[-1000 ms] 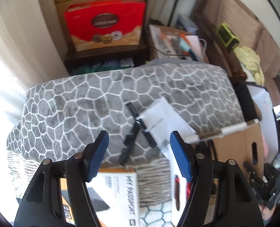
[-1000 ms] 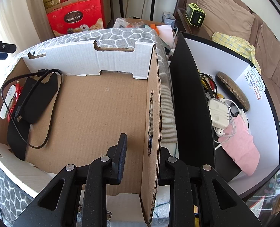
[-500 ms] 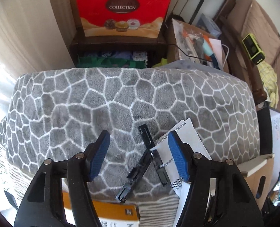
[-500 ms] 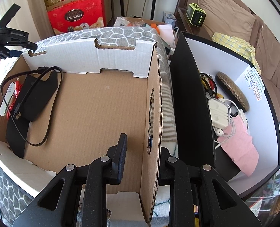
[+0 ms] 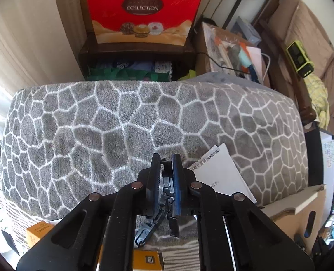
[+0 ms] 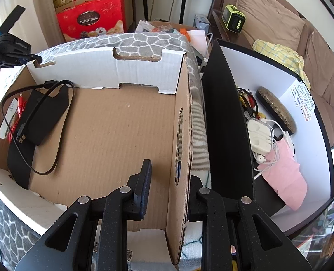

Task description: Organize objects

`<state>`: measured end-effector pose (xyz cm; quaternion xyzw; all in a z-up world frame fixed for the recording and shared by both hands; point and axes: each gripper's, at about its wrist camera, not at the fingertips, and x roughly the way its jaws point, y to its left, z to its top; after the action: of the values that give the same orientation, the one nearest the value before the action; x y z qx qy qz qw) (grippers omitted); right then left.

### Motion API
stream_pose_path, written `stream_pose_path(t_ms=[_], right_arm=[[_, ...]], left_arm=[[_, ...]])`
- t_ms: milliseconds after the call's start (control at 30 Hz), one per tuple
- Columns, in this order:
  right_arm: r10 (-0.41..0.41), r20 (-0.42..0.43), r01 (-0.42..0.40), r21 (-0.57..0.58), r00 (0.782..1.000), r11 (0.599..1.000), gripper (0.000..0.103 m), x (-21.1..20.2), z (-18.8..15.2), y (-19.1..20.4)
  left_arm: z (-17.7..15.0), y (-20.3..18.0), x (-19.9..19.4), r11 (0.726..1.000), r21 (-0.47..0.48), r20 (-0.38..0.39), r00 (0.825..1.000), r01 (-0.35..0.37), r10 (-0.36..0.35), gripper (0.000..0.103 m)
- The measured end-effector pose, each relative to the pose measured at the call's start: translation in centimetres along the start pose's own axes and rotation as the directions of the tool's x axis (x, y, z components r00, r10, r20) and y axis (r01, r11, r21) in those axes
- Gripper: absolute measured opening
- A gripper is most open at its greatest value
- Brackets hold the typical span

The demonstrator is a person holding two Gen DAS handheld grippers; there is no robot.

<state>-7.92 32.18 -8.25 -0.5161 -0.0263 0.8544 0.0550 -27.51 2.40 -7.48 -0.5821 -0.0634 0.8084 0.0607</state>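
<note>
At the lower centre of the left wrist view, the left tool [image 5: 166,180] has just been closing and now pinches the black clip pieces [image 5: 167,186] on the grey patterned blanket [image 5: 99,122]. Lift straight up so the dangling half does not snag the white paper [image 5: 221,176]. The right tool [image 6: 167,180] grips the cardboard box wall [image 6: 180,158]; it should keep the box steady.

Your left tool [image 5: 166,169] is matte black plastic: two triangular cut-out arms, four round metal pivot screws, and blue ribbed pads [image 5: 177,185] lining its fingers. Your right tool [image 6: 167,180] matches it, black speckled arms with silver screws either side and a dark blue-edged pad [image 6: 144,187] on its inner finger.
</note>
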Motion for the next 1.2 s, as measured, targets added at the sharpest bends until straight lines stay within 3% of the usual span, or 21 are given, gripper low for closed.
stream_pose_path(t_ms=[267,600,867,1200], right_arm=[[-0.003,0.009,0.003,0.029,1.0,1.0,0.009,-0.2,0.4,-0.9],[-0.006,0.028,0.005,0.045,1.0,0.999,0.006,-0.7,1.2,-1.3],[-0.021,0.035,0.019,0.045,0.999,0.999,0.005,-0.7,1.4,-1.2],[-0.001,0.042,-0.001,0.051,0.999,0.999,0.003,-0.6,1.5,-1.7]], left_arm=[[-1.0,-1.2,-4.8,0.996,0.071,0.079,0.995,0.059,-0.065,0.006],[-4.1,-4.7,-11.9,0.964,0.208,0.132,0.972,0.163,-0.193,0.006],[-7.3,-9.8,-13.5,0.916,0.338,0.066,0.965,0.217,-0.253,0.006],[-9.4,-12.0,-10.9,0.905,0.366,-0.018,0.974,0.217,-0.227,0.006]])
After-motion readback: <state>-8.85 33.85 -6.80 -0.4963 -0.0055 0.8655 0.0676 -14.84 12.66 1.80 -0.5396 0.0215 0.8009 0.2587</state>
